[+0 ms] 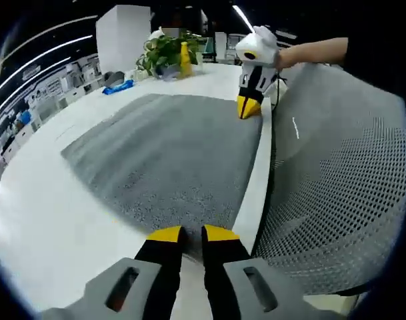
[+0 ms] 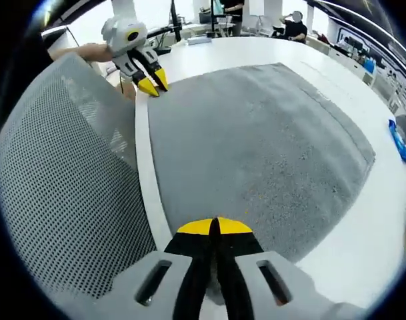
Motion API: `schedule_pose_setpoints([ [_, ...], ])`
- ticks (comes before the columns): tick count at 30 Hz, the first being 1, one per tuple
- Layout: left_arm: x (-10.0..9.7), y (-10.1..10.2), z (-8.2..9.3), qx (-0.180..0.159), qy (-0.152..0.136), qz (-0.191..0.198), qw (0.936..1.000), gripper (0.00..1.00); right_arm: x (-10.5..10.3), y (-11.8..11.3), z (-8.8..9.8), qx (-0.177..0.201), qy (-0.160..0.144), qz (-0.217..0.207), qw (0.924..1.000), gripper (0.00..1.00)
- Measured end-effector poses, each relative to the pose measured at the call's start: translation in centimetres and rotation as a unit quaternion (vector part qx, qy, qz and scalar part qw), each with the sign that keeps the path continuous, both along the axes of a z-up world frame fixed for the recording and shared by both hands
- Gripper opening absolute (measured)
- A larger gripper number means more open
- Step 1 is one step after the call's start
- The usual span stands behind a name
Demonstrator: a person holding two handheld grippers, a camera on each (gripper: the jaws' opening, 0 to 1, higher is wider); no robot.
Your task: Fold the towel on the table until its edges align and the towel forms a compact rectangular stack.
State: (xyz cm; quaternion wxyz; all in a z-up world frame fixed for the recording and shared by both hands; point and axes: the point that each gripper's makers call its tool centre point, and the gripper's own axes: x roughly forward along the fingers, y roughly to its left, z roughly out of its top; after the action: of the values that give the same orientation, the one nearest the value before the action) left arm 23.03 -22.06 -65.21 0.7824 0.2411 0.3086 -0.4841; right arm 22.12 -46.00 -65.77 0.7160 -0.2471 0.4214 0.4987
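Where the far end of the white table (image 1: 43, 220) meets the background in the left gripper view, a pot with a green leafy plant (image 1: 164, 53) stands beside a yellow bottle (image 1: 185, 59) (the pot's contents beyond the foliage cannot be made out). A crumpled blue item (image 1: 117, 87) lies near them on the tabletop.

The grey towel (image 1: 166, 160) lies spread flat on the table as a single broad rectangle, with a nubby, short-pile texture and one long edge running along the table's near rim. A grey mesh chair back (image 1: 336, 200) with a perforated weave stands just beside that rim.

The left gripper (image 1: 193, 233) hovers at the towel's near corner, its yellow-tipped jaws slightly parted with a narrow gap and nothing between them. The right gripper (image 2: 214, 227) sits over the towel's opposite near corner; its jaws are closed together, and whether they pinch fabric cannot be determined.
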Motion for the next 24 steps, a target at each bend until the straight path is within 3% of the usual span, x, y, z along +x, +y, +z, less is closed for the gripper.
schedule_pose_setpoints([
  [4,0.0,0.4,0.0,0.02,0.001,-0.016,0.9997,0.13,-0.8,-2.2,0.1,-0.016,-0.016,0.011,0.9997,0.0],
  [7,0.0,0.7,0.0,0.043,-0.009,-0.041,0.9982,0.14,-1.1,-3.8,-0.2,-0.049,-0.025,0.031,0.998,0.0],
  [10,-0.4,1.1,0.1,0.047,0.006,-0.051,0.9976,0.15,-1.6,-4.0,0.0,-0.036,-0.009,0.022,0.9991,0.0],
  [14,-1.0,1.9,-0.1,0.043,0.015,-0.047,0.9979,0.16,-2.4,-5.0,0.0,-0.043,-0.009,0.028,0.9987,0.0],
  [17,-0.9,1.9,-0.1,0.029,0.028,-0.014,0.9991,0.16,-3.0,-5.3,0.1,-0.036,-0.003,0.028,0.9989,0.02],
  [19,-0.9,1.9,-0.1,0.033,0.025,-0.015,0.999,0.16,-3.5,-5.3,0.0,-0.031,0.006,0.029,0.9991,0.07],
  [24,-1.5,2.2,-0.3,0.053,0.03,-0.025,0.9978,0.16,-3.4,-5.2,-0.1,-0.049,-0.014,0.047,0.9975,0.05],
])
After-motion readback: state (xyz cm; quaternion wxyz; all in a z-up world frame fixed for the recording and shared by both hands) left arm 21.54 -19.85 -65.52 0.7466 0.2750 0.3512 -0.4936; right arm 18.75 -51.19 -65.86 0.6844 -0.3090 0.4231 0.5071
